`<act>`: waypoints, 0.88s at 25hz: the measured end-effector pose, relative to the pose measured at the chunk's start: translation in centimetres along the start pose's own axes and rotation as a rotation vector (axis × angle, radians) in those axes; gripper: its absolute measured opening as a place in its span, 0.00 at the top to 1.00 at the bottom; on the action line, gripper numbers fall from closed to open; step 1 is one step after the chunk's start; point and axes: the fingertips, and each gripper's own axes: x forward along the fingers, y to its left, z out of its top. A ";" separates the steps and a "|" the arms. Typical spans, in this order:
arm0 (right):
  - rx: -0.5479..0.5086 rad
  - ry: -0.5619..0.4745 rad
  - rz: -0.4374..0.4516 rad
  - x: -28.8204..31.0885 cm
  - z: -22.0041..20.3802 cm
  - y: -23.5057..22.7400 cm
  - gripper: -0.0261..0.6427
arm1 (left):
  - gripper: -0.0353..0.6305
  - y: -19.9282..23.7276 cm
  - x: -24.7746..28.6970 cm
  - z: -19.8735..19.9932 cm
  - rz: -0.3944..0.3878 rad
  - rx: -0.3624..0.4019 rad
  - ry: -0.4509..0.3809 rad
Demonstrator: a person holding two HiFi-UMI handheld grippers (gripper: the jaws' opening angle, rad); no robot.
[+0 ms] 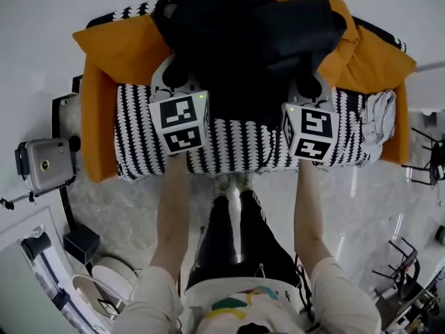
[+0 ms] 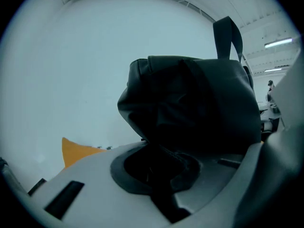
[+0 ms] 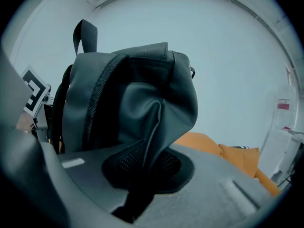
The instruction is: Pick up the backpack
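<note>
A black backpack (image 1: pixel 247 37) hangs in the air between both grippers, above a sofa with orange cushions (image 1: pixel 115 47) and a black-and-white patterned cover (image 1: pixel 229 152). My left gripper (image 1: pixel 182 75) is shut on the fabric of the backpack's (image 2: pixel 190 103) left side; the cloth bunches into the closed jaws in the left gripper view. My right gripper (image 1: pixel 306 82) is shut on a fold of the backpack (image 3: pixel 137 99) on its right side. Its top strap (image 3: pixel 84 34) stands up. The fingertips are hidden under the bag in the head view.
A folded white cloth (image 1: pixel 379 117) lies on the sofa's right end. A grey camera on a stand (image 1: pixel 45 164) is at the left, with boxes and a round object (image 1: pixel 104 284) on the marble floor. Dark stands (image 1: pixel 410 270) are at the right. The person's legs (image 1: pixel 236 235) are in front of the sofa.
</note>
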 end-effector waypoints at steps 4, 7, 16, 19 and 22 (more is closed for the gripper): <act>0.023 -0.089 -0.013 -2.7 6.3 -0.8 0.89 | 0.90 0.2 -2.9 7.3 0.010 0.036 -0.081; 0.042 -0.145 -0.025 -5.7 11.1 -1.4 0.89 | 0.90 0.1 -5.5 12.8 -0.005 0.075 -0.138; 0.022 -0.278 -0.057 -17.1 22.8 -2.0 0.89 | 0.90 -0.7 -16.8 24.7 -0.004 0.050 -0.281; 0.039 -0.304 -0.059 -20.8 24.2 -1.6 0.89 | 0.90 -1.4 -20.5 26.4 -0.007 0.057 -0.311; 0.072 -0.314 -0.058 -23.4 24.5 -1.2 0.89 | 0.90 -1.9 -23.6 27.1 0.012 0.078 -0.328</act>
